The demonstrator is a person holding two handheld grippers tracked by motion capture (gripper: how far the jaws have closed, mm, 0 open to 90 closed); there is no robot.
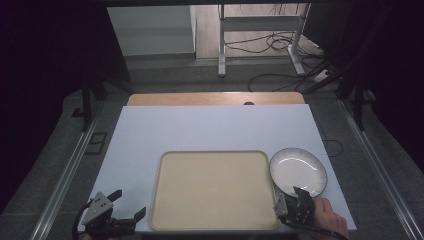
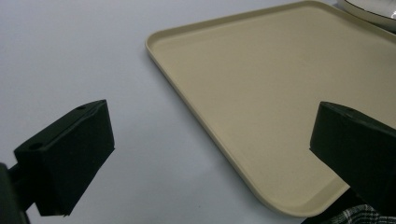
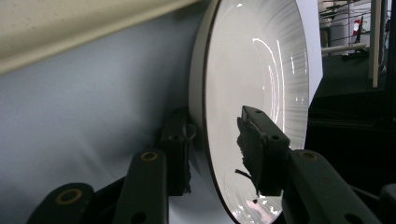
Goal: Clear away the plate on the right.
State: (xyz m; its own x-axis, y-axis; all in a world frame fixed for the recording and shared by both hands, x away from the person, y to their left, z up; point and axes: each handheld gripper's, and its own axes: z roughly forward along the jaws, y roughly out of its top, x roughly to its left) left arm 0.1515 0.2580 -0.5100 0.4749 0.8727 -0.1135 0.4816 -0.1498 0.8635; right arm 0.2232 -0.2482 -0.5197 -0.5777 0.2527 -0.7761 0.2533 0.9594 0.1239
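Note:
A white plate (image 1: 298, 170) with a dark rim lies on the table just right of a beige tray (image 1: 212, 190). My right gripper (image 1: 295, 197) is at the plate's near edge. In the right gripper view its jaws straddle the rim of the plate (image 3: 252, 70), one under the outer edge and one over the inner face, and I see a small gap at the inner pad (image 3: 257, 149). My left gripper (image 1: 127, 205) rests near the tray's front left corner, open and holding nothing. From the left gripper (image 2: 210, 154) I look across the tray (image 2: 261, 84), which has nothing on it.
A pale sheet (image 1: 210, 125) covers the tabletop, with a wooden strip (image 1: 215, 98) at its far edge. The plate's edge (image 2: 373, 9) peeks in beyond the tray. Desk legs and cables (image 1: 270, 45) lie on the floor behind the table.

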